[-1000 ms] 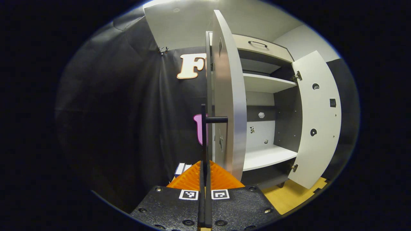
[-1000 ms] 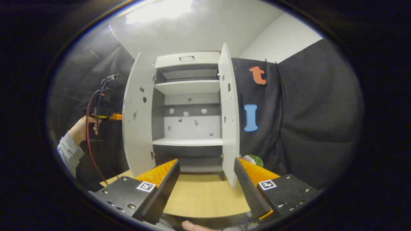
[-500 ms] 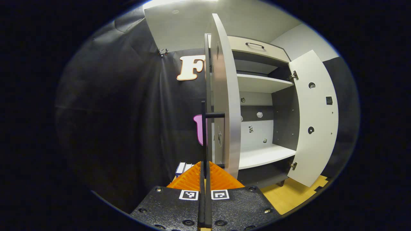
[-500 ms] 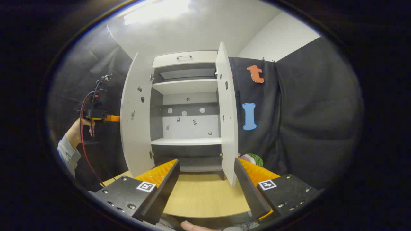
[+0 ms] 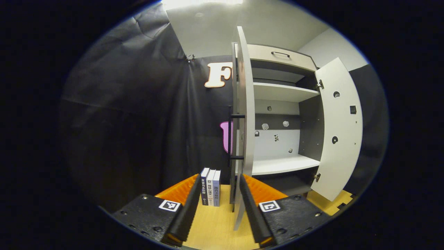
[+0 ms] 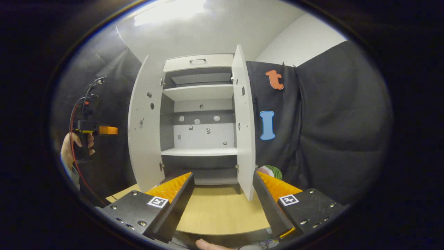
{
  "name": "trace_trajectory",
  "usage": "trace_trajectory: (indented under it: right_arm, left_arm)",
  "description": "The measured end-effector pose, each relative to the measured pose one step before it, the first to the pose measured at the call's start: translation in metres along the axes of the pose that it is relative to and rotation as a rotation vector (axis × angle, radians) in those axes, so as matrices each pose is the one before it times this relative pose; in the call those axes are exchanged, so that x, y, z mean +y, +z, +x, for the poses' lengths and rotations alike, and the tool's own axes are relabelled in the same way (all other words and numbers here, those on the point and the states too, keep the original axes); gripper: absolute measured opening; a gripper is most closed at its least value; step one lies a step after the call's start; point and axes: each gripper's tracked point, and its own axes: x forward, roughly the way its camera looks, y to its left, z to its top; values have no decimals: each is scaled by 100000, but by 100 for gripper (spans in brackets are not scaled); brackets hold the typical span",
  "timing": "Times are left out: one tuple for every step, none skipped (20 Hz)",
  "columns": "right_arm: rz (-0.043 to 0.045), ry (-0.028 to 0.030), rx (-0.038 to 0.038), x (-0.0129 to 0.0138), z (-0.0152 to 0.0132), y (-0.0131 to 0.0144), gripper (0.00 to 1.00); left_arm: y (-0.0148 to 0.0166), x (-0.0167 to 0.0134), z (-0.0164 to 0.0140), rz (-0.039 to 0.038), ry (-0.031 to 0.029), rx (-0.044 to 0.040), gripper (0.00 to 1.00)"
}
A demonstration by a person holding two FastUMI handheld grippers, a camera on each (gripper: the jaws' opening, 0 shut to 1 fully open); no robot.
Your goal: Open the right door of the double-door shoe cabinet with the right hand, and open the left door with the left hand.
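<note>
Left gripper view: my left gripper (image 5: 215, 205) released, fingers spread around left door (image 5: 242, 104) edge; a swing could knock books (image 5: 210, 186) or slam it. Right door (image 6: 242, 118) open, right gripper (image 6: 222, 201) released, clear of it

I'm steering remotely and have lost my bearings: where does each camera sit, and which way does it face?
Left gripper view: rides the left gripper, fingers apart, facing the left door edge-on, with books beside it.
Right gripper view: rides the right gripper, fingers apart, squarely facing the open cabinet; the hand holding the left gripper shows far left.
Shared: both doors, including the right door, and the shelves.
</note>
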Motion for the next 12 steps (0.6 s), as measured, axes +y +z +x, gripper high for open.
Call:
trace_trajectory:
  right_arm:
    - [223,-586,-200,-182,-97,170,100]
    - [172,-466,-237,-119,-45,123,97]
    - [198,-242,-233,-102,-58,191,100]
    - [-96,-153,-84,33,-54,23,100]
    - [-118,-309,-183,-69,-153,73,97]
    - [-246,-9,-217,-10,-10,80,97]
    - [-262,75,-154,-106,-70,108,97]
    - [-195,-136,-109,-45,-81,69,100]
    - [9,-245,-288,-205,-201,163,100]
    - [64,-462,-311,-128,-82,58,100]
    - [5,-504,-407,-218,-110,182,100]
    - [-55,-533,-309,-215,-235,150,100]
  left_arm:
    - [-12,-344,-921,-12,438,-678,76]
    - [-226,-177,-831,37,669,163,90]
    - [-82,-342,-838,-326,707,183,95]
    - [-142,-590,-904,-1163,-204,781,98]
    - [-203,-773,-961,-1397,-1807,1040,98]
    - [-92,-993,-779,-966,-1965,172,97]
    - [388,-631,-564,-317,-855,-1702,94]
    - [106,-325,-554,911,-284,-653,97]
    - [-288,-321,-646,471,311,277,96]
    - [-353,-606,-741,-629,-455,676,96]
    - [-249,-592,-712,-583,-1,332,97]
    - [-524,-535,-250,113,359,673,97]
